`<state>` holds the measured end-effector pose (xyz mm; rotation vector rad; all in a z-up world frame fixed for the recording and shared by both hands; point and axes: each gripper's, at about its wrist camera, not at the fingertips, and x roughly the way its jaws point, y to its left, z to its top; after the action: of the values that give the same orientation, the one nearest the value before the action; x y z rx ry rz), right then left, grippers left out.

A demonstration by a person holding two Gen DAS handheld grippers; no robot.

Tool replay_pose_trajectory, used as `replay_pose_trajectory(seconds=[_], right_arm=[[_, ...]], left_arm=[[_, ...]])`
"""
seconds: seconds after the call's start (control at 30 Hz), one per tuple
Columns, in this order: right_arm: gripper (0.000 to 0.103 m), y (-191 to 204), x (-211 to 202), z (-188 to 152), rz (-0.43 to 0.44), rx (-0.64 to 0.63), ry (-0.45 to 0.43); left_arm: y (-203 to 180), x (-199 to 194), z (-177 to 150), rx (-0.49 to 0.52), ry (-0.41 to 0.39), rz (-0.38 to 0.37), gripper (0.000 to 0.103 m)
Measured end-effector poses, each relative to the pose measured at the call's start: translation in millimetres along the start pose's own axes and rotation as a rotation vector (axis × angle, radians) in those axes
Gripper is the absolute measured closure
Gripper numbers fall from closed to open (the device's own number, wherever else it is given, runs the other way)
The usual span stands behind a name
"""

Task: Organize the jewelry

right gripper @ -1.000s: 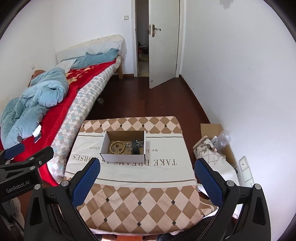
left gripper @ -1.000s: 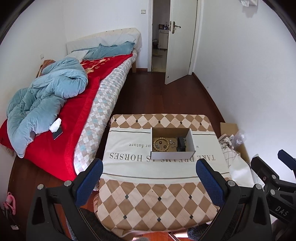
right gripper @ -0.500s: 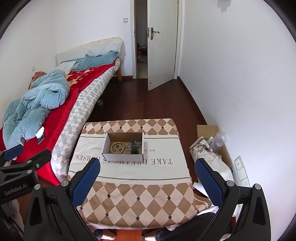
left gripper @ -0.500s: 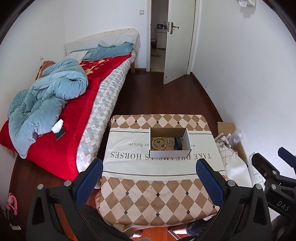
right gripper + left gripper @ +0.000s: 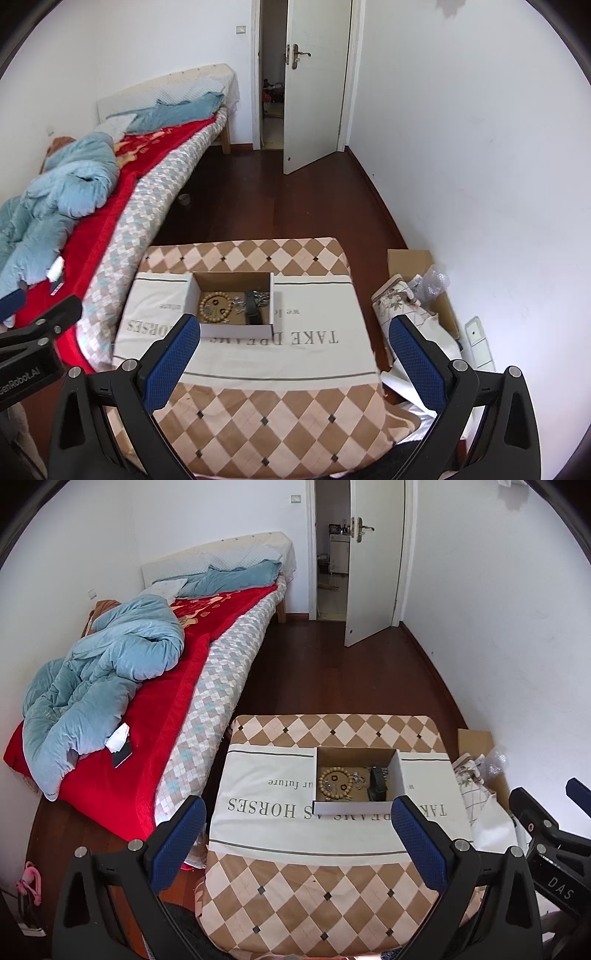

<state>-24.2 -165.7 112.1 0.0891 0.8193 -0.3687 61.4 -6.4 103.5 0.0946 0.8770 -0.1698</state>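
Observation:
A small open cardboard box (image 5: 352, 806) stands on a low table covered with a checkered cloth (image 5: 317, 893). Inside lie a wooden bead bracelet (image 5: 335, 783), silvery chain pieces (image 5: 359, 777) and a dark object (image 5: 377, 788). The box also shows in the right wrist view (image 5: 236, 331), with the bracelet (image 5: 216, 307) at its left. My left gripper (image 5: 295, 834) is open and empty, held high in front of the table. My right gripper (image 5: 293, 356) is open and empty too, at about the same height.
A bed (image 5: 155, 716) with a red blanket and a blue duvet runs along the left. A phone (image 5: 122, 755) lies on it. Cardboard and bags (image 5: 417, 295) sit by the right wall. A door (image 5: 373, 561) stands ajar at the back.
Both grippers first rose and pulled back from the table, then came a little closer again. The box and its contents have not moved. Both jaws stay open.

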Motion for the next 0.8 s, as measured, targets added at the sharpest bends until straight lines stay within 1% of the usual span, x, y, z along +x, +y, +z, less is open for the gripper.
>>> replay_pose_trajectory(seconds=[0.2, 0.4, 0.6, 0.8], right_arm=[[0.000, 5.0, 27.1, 5.4, -0.017, -0.011, 0.024], [0.000, 6.9, 46.1, 4.8, -0.025, -0.017, 0.048], [0.000, 9.1, 55.3, 3.4, -0.023, -0.023, 0.064], [0.000, 11.7, 55.1, 3.2, -0.018, -0.031, 0.064]], left_arm=[[-0.2, 24.8, 2.1, 0.003, 0.035, 0.009, 0.001], [-0.8, 38.0, 0.1, 0.000, 0.055, 0.005, 0.001], [-1.3, 43.7, 0.4, 0.003, 0.065, 0.007, 0.001], [-0.6, 44.8, 0.8, 0.004, 0.062, 0.009, 0.001]])
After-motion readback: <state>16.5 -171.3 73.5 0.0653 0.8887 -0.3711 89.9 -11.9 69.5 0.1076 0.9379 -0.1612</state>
